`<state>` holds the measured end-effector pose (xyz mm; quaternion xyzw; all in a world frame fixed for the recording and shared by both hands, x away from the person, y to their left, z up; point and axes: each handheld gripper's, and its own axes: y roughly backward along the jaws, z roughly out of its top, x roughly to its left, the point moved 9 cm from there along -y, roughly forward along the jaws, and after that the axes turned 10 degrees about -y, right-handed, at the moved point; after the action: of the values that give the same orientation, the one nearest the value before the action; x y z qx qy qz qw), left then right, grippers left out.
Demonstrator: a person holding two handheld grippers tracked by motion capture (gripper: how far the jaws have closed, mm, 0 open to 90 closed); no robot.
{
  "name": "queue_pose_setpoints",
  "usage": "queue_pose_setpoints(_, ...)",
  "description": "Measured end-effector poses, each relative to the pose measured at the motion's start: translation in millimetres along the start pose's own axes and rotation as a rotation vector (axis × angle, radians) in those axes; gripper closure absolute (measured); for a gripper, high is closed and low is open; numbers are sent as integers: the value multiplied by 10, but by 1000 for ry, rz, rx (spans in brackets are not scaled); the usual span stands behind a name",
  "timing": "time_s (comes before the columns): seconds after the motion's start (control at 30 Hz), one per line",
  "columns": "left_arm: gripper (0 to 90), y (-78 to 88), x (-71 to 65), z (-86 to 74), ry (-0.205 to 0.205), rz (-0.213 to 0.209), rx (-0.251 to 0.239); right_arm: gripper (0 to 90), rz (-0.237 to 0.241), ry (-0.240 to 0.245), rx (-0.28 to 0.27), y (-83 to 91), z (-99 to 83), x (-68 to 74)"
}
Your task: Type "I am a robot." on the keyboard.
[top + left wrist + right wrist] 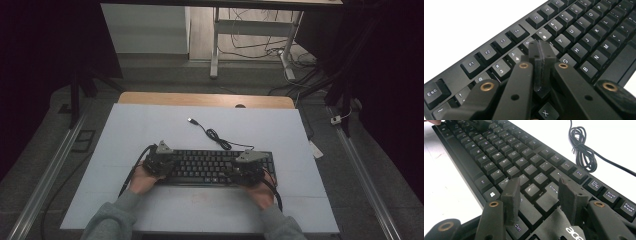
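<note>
A black keyboard (210, 167) lies across the near middle of the white table top. My left gripper (159, 160) rests over its left end. In the left gripper view the left gripper (541, 51) is shut, pads pressed together with nothing between them, tips just above the keyboard's (584, 27) number and letter rows. My right gripper (248, 165) sits over the right end. In the right gripper view the right gripper (539, 188) stands open, its fingers (511, 192) straddling keys near Enter on the keyboard (506, 157). The keyboard's cable (216, 136) coils behind it, ending in a USB plug (192, 120).
The white board (130, 135) lies on a wooden table whose far edge (205, 99) shows. The coiled cable (581, 147) lies close behind the keyboard's right half. Metal rails (45, 175) run along both sides, and a desk frame (215, 45) with floor cables stands beyond.
</note>
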<state>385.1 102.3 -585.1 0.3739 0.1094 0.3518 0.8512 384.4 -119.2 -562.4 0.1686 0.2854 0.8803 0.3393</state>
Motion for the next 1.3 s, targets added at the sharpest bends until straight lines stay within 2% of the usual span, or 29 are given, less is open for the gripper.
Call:
queue_pose_setpoints(0.13,891,91,16,53,0,9,-39,527,0,-1,-7,10,9,-1)
queue_pose_setpoints(0.27,881,182,48,46,10,13,-55,527,-1,-4,-11,18,15,-3)
queue_pose_setpoints(0.33,840,230,54,43,13,6,-67,527,-1,-4,-10,18,14,-6)
queue_pose_setpoints(0.47,698,308,60,48,31,-3,-92,527,-2,-5,-10,18,14,-11)
queue_pose_setpoints(0.57,592,343,58,35,36,-9,-91,527,-2,-3,-10,17,13,-9)
queue_pose_setpoints(0.77,482,413,44,17,53,-11,-90,527,-2,-2,-10,14,13,-10)
queue_pose_setpoints(1.0,418,446,15,-22,61,-22,-78,527,0,0,-12,14,16,-4)
queue_pose_setpoints(1.3,388,439,25,-49,74,-23,-68,528,14,1,-22,13,45,28)
